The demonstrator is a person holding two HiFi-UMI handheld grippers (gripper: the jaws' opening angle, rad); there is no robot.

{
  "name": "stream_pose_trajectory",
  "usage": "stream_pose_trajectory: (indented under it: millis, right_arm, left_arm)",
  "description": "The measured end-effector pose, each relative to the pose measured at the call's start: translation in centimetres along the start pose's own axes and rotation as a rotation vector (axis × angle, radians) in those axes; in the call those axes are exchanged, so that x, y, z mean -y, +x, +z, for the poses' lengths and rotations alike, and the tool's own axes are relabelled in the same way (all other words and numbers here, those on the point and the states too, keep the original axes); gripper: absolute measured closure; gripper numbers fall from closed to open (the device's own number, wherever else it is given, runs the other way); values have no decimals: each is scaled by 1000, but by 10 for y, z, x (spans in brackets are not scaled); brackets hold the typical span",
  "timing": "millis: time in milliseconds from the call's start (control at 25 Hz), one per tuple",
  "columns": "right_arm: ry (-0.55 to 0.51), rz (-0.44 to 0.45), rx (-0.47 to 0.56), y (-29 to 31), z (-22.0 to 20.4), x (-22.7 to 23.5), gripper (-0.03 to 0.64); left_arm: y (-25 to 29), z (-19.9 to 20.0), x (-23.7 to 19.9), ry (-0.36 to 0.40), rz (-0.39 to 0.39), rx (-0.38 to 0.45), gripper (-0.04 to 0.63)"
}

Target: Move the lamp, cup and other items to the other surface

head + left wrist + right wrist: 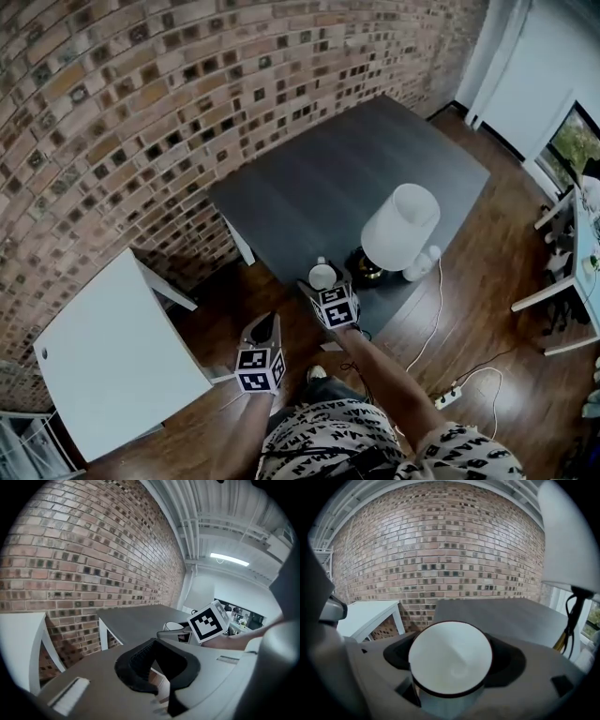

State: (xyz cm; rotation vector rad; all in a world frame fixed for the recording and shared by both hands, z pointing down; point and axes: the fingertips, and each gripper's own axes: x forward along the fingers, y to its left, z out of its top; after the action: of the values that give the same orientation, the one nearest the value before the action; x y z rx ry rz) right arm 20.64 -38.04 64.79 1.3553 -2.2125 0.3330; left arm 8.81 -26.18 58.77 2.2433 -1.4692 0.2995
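Note:
A white cup [322, 275] with a dark rim sits between the jaws of my right gripper [323, 284] at the near edge of the dark grey table [319, 187]. In the right gripper view the cup [450, 660] fills the space between the jaws, and the gripper [451, 681] is shut on it. The lamp [401, 228], with a white shade and a dark brass-coloured base, stands just right of the cup; its shade [569, 536] looms at the right. My left gripper [265, 328] hangs over the wooden floor between both tables, open and holding nothing [157, 667].
A white table [112, 356] stands at the lower left, against the brick wall. A white bottle-like object [427, 262] stands beside the lamp base. The lamp cord runs to a power strip [446, 397] on the floor. White furniture [562, 272] lines the right edge.

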Motion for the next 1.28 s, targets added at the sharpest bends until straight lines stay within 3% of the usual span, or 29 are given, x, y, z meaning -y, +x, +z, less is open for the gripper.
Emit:
stream_pose_trajectory:
  millis: [360, 600, 1280]
  right_arm:
    - [12, 1, 6, 54, 2, 42, 189]
    - [8, 27, 1, 68, -5, 43, 189]
    - [47, 1, -26, 69, -16, 42, 166]
  left_arm:
    - [40, 1, -5, -8, 52, -36, 588]
    - [46, -6, -8, -27, 77, -56, 588]
    - [16, -21, -16, -37, 105, -81, 588]
